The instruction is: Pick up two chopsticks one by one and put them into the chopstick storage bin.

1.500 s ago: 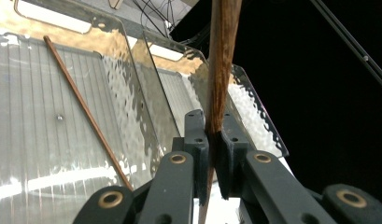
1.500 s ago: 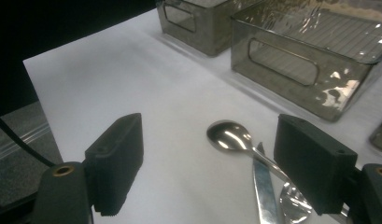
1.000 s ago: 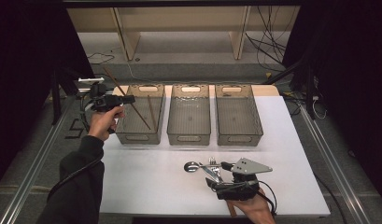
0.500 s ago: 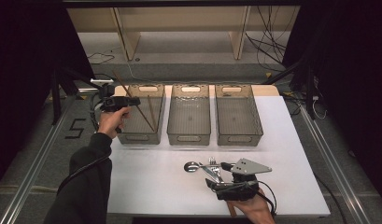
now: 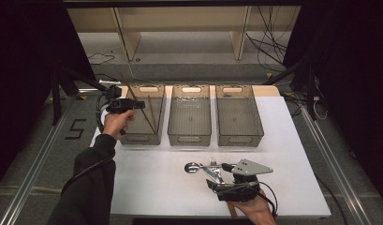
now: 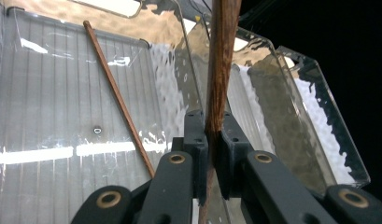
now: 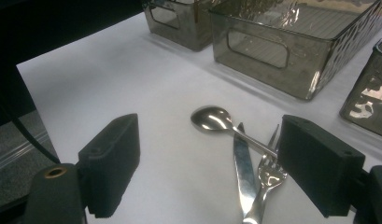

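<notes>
Between the pinching jaws of the left tool (image 6: 212, 135), a brown chopstick (image 6: 221, 60) is held above the left bin (image 5: 154, 136), where one chopstick (image 6: 116, 93) already lies, and could be dropped outside if released off-line, while the spread right tool (image 7: 207, 168) waits by the desk (image 5: 156, 187) cutlery (image 7: 244, 154).

Pale wooden shelving (image 5: 182, 28) stands behind the white table (image 5: 292, 154), dark surroundings

High view looks down across the surface (image 5: 292, 140); both gripper views sit close, sharing its bins (image 5: 189, 115) (image 7: 291, 51) (image 6: 62, 107).
</notes>
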A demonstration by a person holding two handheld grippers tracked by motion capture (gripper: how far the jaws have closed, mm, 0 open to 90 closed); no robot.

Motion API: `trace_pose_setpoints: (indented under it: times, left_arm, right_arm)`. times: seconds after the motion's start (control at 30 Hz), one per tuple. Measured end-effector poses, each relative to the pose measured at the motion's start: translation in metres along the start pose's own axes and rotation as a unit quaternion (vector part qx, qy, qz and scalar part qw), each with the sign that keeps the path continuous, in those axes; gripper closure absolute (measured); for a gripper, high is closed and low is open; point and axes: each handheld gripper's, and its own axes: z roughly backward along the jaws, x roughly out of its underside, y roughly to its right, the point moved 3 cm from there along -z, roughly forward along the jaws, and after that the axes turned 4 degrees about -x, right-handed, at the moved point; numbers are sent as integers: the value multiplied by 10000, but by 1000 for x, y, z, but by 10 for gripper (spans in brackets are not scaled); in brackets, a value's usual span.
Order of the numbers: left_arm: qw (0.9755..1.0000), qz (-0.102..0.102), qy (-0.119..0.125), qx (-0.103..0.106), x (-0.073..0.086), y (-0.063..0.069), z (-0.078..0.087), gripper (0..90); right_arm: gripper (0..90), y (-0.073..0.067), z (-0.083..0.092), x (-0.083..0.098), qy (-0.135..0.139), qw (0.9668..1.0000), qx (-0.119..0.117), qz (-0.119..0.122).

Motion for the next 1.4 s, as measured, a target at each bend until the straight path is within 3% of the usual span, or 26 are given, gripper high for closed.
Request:
trace_pose_setpoints:
  times: [0.43,0.5,0.6,0.73,1.0,1.17,1.4]
  left_arm:
    - [9997,-86,-202,-128,5,2,-8,802]
    - [9993,-109,-273,-213,4,2,-9,699]
    - [9982,-98,-235,-536,2,2,-8,506]
    - [9973,-136,-199,-693,0,4,-4,356]
    - [9974,-369,-80,-617,1,15,9,251]
    - [9981,-492,123,-338,8,24,26,227]
    - [9962,-805,334,-81,29,32,52,217]
  right_arm:
    - [223,0,1,0,-5,10000,-32,-25]
    - [223,0,1,0,-6,10000,-29,-20]
    - [223,0,1,0,3,10000,-29,-21]
    - [224,1,1,0,3,10000,-32,-19]
    - [224,3,3,-2,25,10000,26,-45]
    - [223,6,6,-2,-1,10000,74,-58]
    - [224,14,9,-2,-81,9997,188,-94]
